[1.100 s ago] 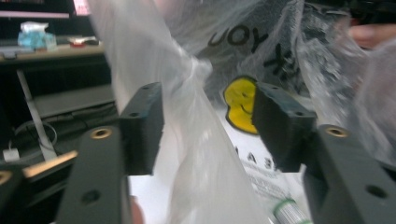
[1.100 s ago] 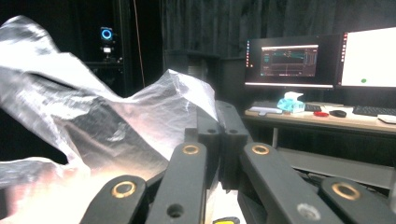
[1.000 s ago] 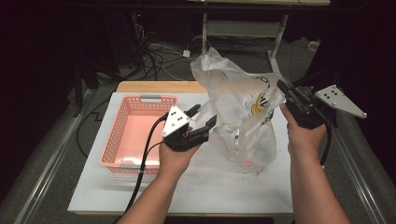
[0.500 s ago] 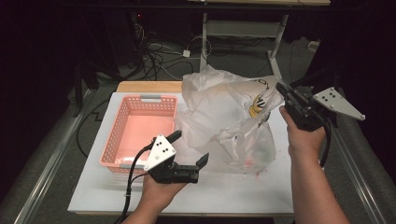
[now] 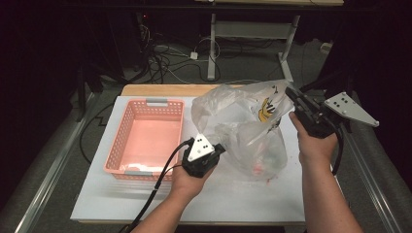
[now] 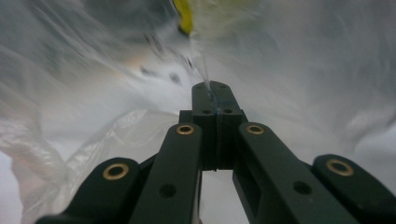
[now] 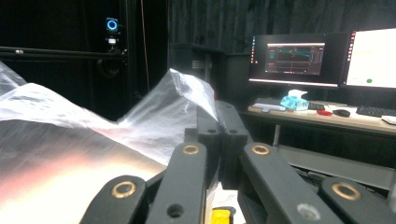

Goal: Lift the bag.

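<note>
One bag: we see a clear plastic bag (image 5: 243,131) with a yellow print near its top, standing crumpled on the white table top (image 5: 121,204), just right of the basket.
Bag contents: something small and reddish shows through the film low down; we cannot tell what it is.
Left gripper: we see the left gripper (image 5: 217,148) at the bag's lower left edge; its jaws have just been closing and now sit pressed together, with a thin fold of the bag's film pinched between them, as the left gripper view (image 6: 211,88) shows.
Right gripper: we see the right gripper (image 5: 292,94) raised at the bag's upper right corner, jaws pressed together on the film there; in the right gripper view (image 7: 215,112) a peak of plastic rises from between them.
Hands: we see both forearms coming in from the near edge, well apart.
Basket: we see a pink slatted basket (image 5: 128,136) lying on the table top, left of the bag.
Background: we see monitors (image 7: 294,58) on a desk in the right gripper view.
</note>
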{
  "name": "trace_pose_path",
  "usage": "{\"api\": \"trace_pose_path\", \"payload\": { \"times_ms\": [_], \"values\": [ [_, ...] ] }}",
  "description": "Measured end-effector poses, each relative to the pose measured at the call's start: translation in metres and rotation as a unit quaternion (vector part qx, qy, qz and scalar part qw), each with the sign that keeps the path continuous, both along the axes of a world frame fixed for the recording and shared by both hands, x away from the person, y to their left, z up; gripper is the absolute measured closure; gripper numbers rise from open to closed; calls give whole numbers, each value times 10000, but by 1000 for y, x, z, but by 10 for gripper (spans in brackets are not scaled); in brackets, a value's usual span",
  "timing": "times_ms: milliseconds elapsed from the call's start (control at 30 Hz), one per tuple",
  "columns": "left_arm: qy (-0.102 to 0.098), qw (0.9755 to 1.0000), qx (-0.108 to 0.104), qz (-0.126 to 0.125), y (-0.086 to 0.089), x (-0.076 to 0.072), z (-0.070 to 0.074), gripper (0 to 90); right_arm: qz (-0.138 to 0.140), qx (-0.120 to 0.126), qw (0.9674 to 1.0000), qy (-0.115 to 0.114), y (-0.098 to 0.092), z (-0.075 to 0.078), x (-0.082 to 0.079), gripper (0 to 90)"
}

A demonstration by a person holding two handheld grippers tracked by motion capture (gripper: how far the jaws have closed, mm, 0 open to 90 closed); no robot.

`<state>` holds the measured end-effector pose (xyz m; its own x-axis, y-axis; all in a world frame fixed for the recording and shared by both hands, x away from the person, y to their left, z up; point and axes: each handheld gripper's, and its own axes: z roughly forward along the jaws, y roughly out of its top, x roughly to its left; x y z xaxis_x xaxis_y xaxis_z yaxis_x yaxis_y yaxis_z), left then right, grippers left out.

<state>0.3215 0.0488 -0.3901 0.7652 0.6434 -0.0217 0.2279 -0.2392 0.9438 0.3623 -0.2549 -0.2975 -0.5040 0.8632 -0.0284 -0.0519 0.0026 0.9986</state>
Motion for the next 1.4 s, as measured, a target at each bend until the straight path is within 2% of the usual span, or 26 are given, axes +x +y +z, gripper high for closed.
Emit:
{"api": "trace_pose_path", "payload": {
  "times_ms": [133,200,267,333,433,467,533,600,667,733,833,900,967,1033,1133,1233,1300,1400],
  "values": [
    [-525,9983,-179,201,3,10,35,885,-17,15,10000,-5,0,0,1,900],
    [-824,9957,-254,338,3,19,58,885,-32,-11,10000,1,-1,0,2,900],
    [-936,9936,-419,470,4,30,73,885,-69,-11,10000,12,-2,0,5,900],
    [-962,9931,-365,558,1,42,80,884,-89,-17,10000,37,-3,1,7,900],
    [-725,9947,-227,687,-3,59,69,882,-142,-77,9998,139,-3,-3,12,900],
    [-610,9951,-245,740,-2,61,63,880,-148,-100,9997,194,-3,-5,13,887],
    [-478,9951,-294,809,4,63,51,862,-94,-141,9993,335,-4,-10,15,811],
    [-334,9957,-241,827,11,60,40,785,-8,-159,9991,387,-4,-14,13,756],
    [-303,9955,-172,880,19,53,34,724,59,-169,9990,421,-4,-17,11,691],
    [-308,9949,-196,938,30,45,29,661,95,-180,9989,416,-4,-18,6,641],
    [-292,9941,-136,1032,47,30,26,593,159,-159,9990,375,-4,-20,0,602],
    [-410,9924,-148,1148,58,18,26,554,180,-171,9990,370,-4,-22,-6,589],
    [-424,9911,-212,1246,70,6,26,505,238,-185,9988,391,-4,-25,-11,574],
    [-387,9912,-227,1242,80,-7,24,476,296,-243,9983,438,-5,-29,-16,553],
    [-151,9928,-214,1166,89,-19,15,423,403,-388,9968,564,-5,-41,-22,506],
    [75,9943,-100,1054,91,-27,2,366,496,-507,9945,769,-6,-58,-27,427],
    [245,9954,-121,923,91,-31,-7,320,486,-536,9934,892,-8,-69,-29,365],
    [492,9956,-172,779,88,-33,-20,233,493,-504,9913,1111,-11,-86,-33,258]
  ]
}}
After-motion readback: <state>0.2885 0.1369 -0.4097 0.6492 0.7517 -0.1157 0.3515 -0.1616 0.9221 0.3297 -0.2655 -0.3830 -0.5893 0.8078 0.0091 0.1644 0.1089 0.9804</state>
